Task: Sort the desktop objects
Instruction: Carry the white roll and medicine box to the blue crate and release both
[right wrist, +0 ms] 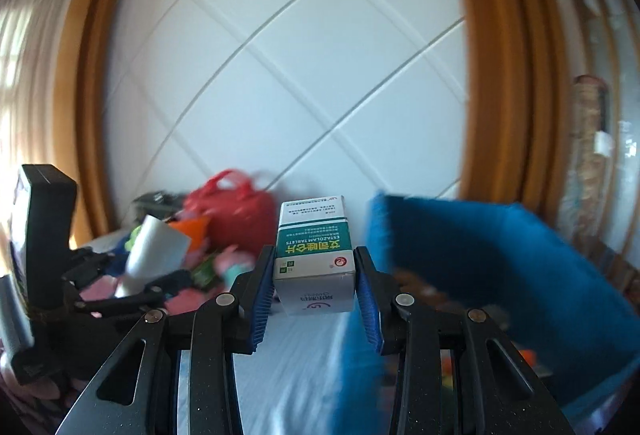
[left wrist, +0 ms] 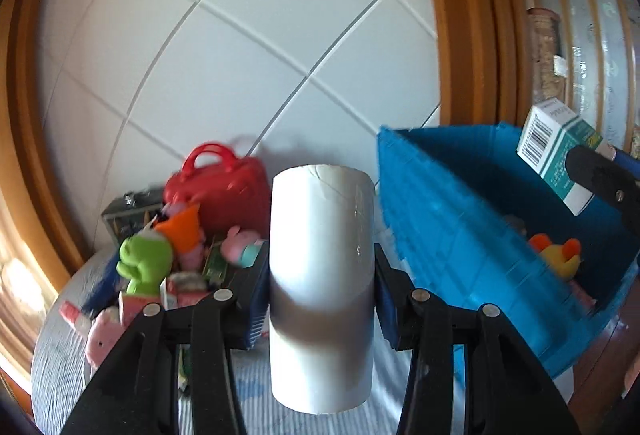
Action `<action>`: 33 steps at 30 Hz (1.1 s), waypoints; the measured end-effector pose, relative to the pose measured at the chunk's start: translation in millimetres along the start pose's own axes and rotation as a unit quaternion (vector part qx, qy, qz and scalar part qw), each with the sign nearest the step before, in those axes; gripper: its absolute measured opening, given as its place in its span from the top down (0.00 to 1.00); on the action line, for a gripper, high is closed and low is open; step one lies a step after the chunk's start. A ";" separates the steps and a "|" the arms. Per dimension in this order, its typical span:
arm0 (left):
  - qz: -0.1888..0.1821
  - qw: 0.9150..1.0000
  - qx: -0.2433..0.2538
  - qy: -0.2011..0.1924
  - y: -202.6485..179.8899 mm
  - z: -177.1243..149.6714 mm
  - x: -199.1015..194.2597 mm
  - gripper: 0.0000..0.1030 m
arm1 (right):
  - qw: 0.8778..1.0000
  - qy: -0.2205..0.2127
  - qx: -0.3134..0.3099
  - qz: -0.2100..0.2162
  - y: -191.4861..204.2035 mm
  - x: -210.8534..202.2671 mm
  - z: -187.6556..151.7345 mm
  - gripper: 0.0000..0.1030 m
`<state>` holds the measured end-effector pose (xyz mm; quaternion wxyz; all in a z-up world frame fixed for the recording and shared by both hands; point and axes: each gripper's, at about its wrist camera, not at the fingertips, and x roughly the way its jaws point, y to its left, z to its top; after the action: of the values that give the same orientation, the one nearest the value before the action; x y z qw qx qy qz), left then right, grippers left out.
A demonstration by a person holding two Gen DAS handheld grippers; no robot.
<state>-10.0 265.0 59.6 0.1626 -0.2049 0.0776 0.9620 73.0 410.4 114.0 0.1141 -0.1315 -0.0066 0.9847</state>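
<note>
Left wrist: blue bin (left wrist: 452, 219) holds a duck toy (left wrist: 560, 255); jaws grasp a white cylinder (left wrist: 322, 267), right's a medicine box (right wrist: 314, 255).

White cylinder (left wrist: 322, 267); teal-white box (right wrist: 316, 255); blue bin (left wrist: 460, 219); red bag (left wrist: 224, 191).

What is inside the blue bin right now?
Inside the blue bin, a yellow-and-orange plush toy lies near the bottom. The near wall and the medicine box hide the rest.
</note>
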 end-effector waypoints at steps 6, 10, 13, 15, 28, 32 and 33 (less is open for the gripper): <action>-0.030 0.999 0.014 -0.032 -67.8 36.5 -14.6 0.57 | 0.998 -0.008 0.023 -0.059 -70.8 -11.1 -4.1 0.63; -0.059 0.998 0.025 -0.030 -124.0 52.6 -13.6 0.57 | 0.996 -0.009 0.027 -0.088 -114.9 -18.6 -7.7 0.63; -0.068 0.997 0.031 -0.014 -158.3 56.4 -5.6 0.57 | 0.994 0.001 0.028 -0.106 -143.3 -17.8 -15.8 0.63; -0.077 0.997 0.032 0.000 -176.5 56.4 0.6 0.57 | 0.993 0.012 0.031 -0.114 -162.0 -15.0 -22.1 0.63; -0.080 0.992 0.070 0.062 -249.6 45.6 39.2 0.57 | 0.987 0.054 0.061 -0.141 -241.7 -2.9 -51.0 0.63; -0.078 0.991 0.070 0.077 -255.5 41.2 47.4 0.57 | 0.985 0.070 0.062 -0.144 -251.8 6.6 -57.9 0.63; -0.078 0.991 0.070 0.080 -255.4 40.4 48.8 0.57 | 0.985 0.073 0.064 -0.146 -253.8 8.0 -59.7 0.63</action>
<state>20.9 526.3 54.5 0.2448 -0.2745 0.1415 0.9191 137.7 658.3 65.2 0.2645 -0.1930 0.0457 0.9438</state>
